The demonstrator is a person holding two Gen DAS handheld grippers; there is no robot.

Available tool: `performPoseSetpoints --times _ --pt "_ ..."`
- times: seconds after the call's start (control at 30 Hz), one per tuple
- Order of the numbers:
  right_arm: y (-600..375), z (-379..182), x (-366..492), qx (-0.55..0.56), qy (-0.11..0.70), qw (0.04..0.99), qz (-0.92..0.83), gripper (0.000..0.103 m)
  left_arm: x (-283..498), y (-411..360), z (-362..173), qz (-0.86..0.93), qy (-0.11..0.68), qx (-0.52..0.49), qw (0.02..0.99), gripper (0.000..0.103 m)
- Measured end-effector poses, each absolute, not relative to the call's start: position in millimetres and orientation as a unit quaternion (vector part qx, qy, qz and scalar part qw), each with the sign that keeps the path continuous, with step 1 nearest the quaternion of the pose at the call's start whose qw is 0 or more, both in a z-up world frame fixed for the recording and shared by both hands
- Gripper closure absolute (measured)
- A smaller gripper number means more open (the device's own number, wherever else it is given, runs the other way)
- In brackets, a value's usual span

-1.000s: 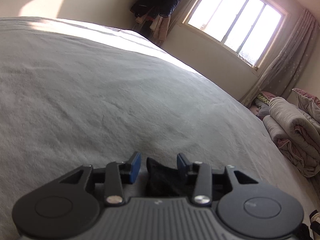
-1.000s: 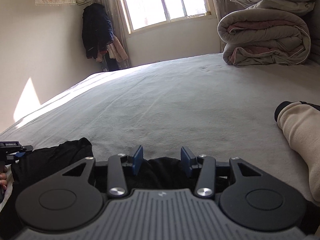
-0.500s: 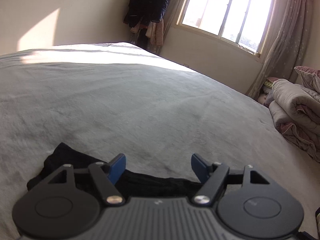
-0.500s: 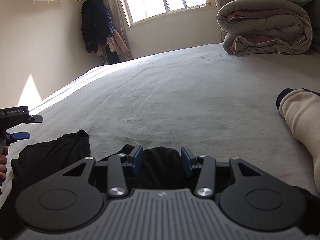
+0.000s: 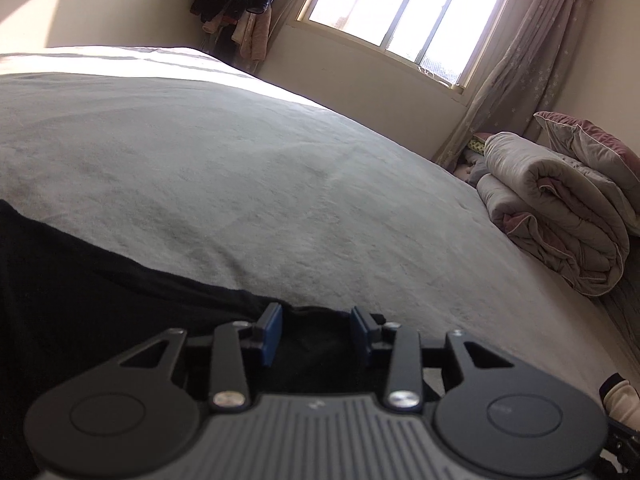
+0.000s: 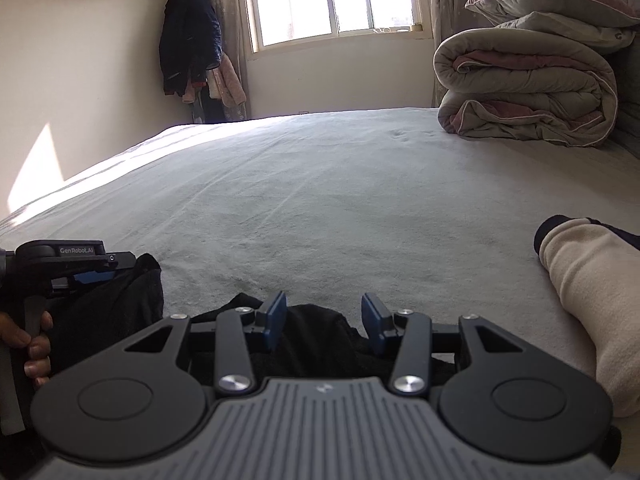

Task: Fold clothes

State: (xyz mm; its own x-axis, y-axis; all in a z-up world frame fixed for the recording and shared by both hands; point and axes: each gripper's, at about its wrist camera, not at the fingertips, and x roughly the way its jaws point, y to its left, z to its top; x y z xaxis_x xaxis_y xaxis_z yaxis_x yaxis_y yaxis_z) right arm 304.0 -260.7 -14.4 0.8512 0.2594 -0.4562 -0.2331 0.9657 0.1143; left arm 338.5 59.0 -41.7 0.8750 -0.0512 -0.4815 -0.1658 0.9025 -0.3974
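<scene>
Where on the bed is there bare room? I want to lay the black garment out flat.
The bed is bare from the black garment to the window wall, and sideways to the rolled quilt. The near edge is crowded: garment, both grippers, and a cream garment at right.

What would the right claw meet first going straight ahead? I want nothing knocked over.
Probably the black garment already between its pads, then the bare bed; depth is unclear.
</scene>
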Motion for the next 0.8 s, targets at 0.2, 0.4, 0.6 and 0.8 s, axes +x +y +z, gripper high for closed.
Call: performPoseSetpoints --times 0.2,0.4,0.6,0.8 --pt "-231 -4 324 -0.191 0.251 0.933 0.172 0.057 338 62 -44 0.024 0.247 -0.233 0.940 0.063" --pt "-216 -16 336 -0.295 0.285 0.881 0.238 0.057 339 63 -45 0.020 0.247 -0.240 0.939 0.063" --pt "-209 -25 348 -0.283 0.297 0.869 0.276 0.065 339 61 -45 0.017 0.247 -0.234 0.940 0.060" --pt "-208 -23 358 -0.230 0.305 0.871 0.308 0.065 340 62 -45 0.015 0.247 -0.235 0.940 0.058"
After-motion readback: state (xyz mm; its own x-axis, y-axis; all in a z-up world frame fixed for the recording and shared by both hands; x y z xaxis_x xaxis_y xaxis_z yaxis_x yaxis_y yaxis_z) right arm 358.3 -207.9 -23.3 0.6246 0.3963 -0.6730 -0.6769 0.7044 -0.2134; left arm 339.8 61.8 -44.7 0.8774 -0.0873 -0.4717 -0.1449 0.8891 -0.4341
